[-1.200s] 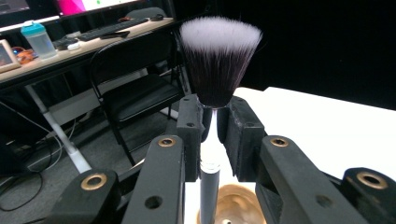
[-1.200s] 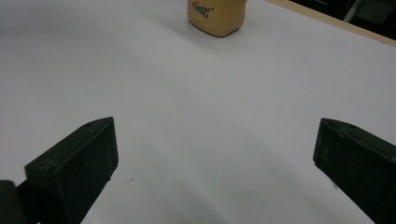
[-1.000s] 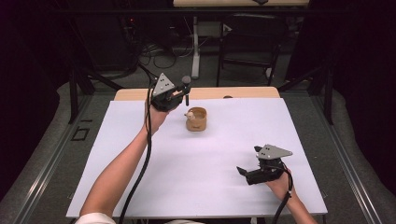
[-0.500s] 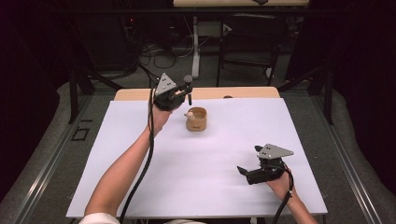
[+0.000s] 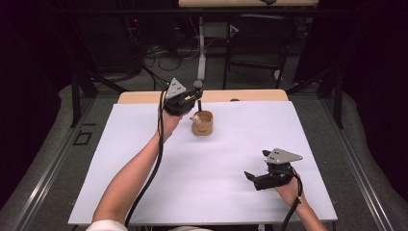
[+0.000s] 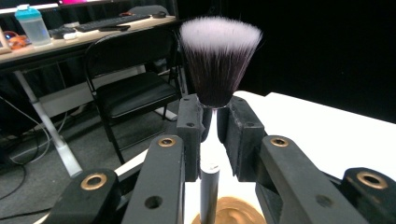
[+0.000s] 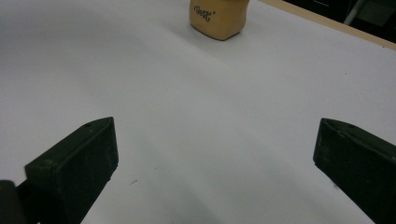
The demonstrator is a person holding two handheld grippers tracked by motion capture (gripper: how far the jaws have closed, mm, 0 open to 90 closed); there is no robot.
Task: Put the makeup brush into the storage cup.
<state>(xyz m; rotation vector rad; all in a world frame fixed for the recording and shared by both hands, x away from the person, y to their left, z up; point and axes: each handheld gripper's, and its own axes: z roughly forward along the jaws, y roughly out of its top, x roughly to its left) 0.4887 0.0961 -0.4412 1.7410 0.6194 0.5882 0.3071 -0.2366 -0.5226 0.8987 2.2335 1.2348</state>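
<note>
Nearest, at about 4 o'clock on the tabletop [image 5: 144, 192]: right gripper [image 5: 252, 177], low over the white sheet, fingers [image 7: 74, 163] spread wide apart and grasping nothing, aimed toward 10 o'clock. Bare sheet between those fingers in the right gripper view, with the tan cup [image 7: 218, 16] well beyond them at the top of the frame.

Farther out, near 12 o'clock: tan cup [image 5: 202, 123] standing upright on the sheet, well apart from the right gripper.

Just beside the cup, at its 10 o'clock and raised above it: left gripper [image 5: 195, 96], fingers [image 6: 189, 135] clenched on the thin neck of a makeup brush [image 6: 217, 65]. Brush upright, long axis vertical, bristle head splayed above the fingers, dark handle [image 6: 208, 191] hanging straight down between them toward the cup's brown rim [image 6: 231, 212], seen directly beneath in the left gripper view. Whether the handle tip already sits inside the cup or just above its mouth: cannot tell.

Judged from this: left hand by far the nearer, already lined up over the opening; probably a straight drop or lift along the handle's axis, with little sideways correction needed. Right gripper too distant to help without a long reach toward 11 o'clock.
</note>
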